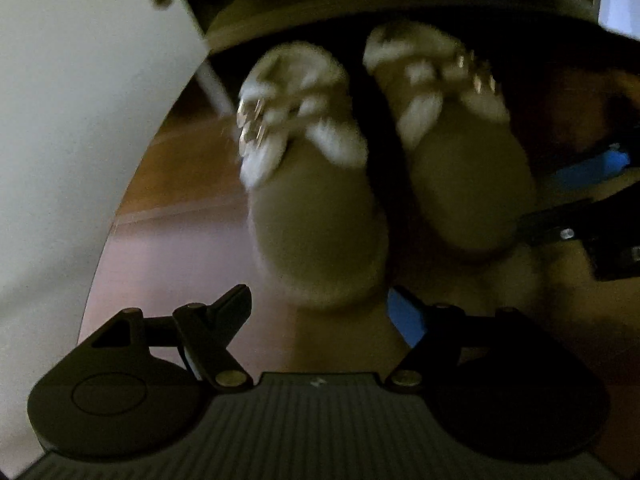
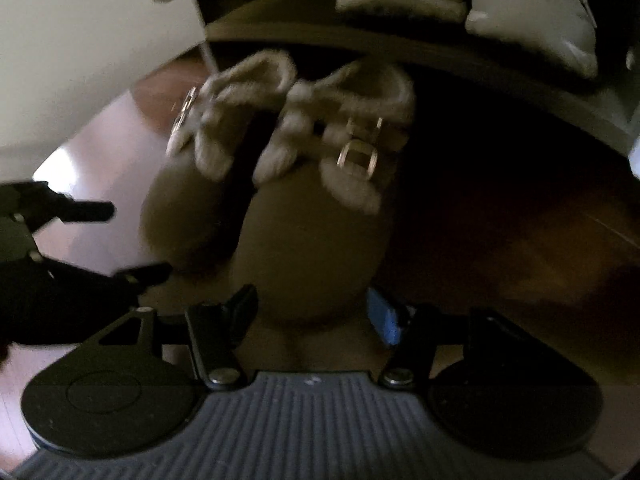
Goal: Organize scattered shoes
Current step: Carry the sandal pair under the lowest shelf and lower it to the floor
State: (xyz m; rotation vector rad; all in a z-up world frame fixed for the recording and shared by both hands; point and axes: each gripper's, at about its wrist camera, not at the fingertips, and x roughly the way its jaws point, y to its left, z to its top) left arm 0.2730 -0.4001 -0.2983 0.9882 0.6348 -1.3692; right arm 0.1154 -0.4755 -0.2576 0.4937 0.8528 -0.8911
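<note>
Two tan fur-lined slippers with gold buckles lie side by side on the wood floor, toes under a low dark shelf. In the left wrist view the left slipper (image 1: pixel 316 216) sits just beyond my left gripper (image 1: pixel 320 308), whose fingers stand spread at its heel; the right slipper (image 1: pixel 468 184) is beside it. In the right wrist view the right slipper (image 2: pixel 312 240) has its heel between the fingers of my right gripper (image 2: pixel 316 312); the frame does not show whether they press on it. The left slipper (image 2: pixel 192 216) lies to its left, with the left gripper (image 2: pixel 116 240) open beside it.
A dark shelf board (image 2: pixel 420 44) runs above the slippers, with white sneakers (image 2: pixel 532 8) on it. A white wall panel (image 1: pixel 80 100) stands at the left. A white rack leg (image 1: pixel 216 88) comes down behind the left slipper. The floor (image 2: pixel 520 248) to the right is dark.
</note>
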